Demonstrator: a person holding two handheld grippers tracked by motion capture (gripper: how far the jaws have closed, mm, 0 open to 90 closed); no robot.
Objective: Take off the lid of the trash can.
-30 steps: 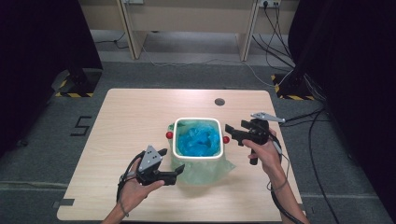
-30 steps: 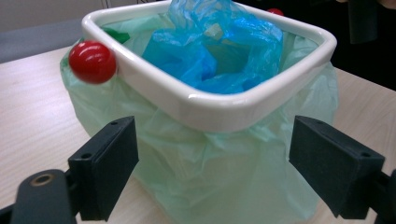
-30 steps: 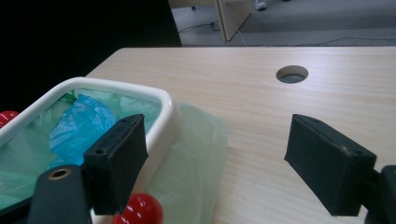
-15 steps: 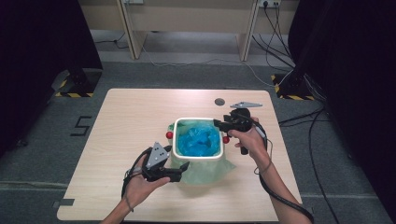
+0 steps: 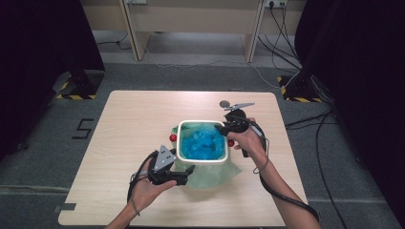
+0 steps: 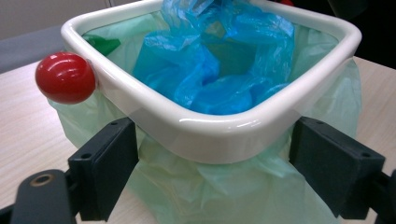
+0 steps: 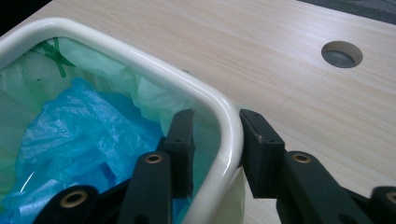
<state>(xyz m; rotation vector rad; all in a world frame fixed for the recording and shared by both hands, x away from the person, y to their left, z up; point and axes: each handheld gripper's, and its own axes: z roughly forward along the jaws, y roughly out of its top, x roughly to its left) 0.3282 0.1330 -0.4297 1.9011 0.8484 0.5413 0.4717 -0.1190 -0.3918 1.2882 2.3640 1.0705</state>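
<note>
A white square bin rim [image 5: 203,161] stands mid-table, lined with a pale green bag [image 5: 212,174] and holding a crumpled blue bag [image 5: 203,142]. Red knobs [image 5: 173,138] stick out at its sides. My left gripper [image 5: 187,174] is open at the near corner. In the left gripper view its jaws [image 6: 219,186] stand wide on either side of the green bag [image 6: 210,191], under the rim [image 6: 210,130]. My right gripper [image 7: 217,135] straddles the rim [image 7: 140,60] at the far right corner. Its jaws have just been closing: the outer pad touches the rim, the inner pad stands slightly off.
The wooden table [image 5: 133,124] has a round cable hole [image 5: 223,103] just behind the right hand. Loose green bag spreads on the table in front of the bin. Dark curtains and floor cables lie beyond the table edges.
The right gripper has moved left from beside the bin onto its far right corner, and its jaws have narrowed around the rim. The left gripper has stayed at the near corner.
</note>
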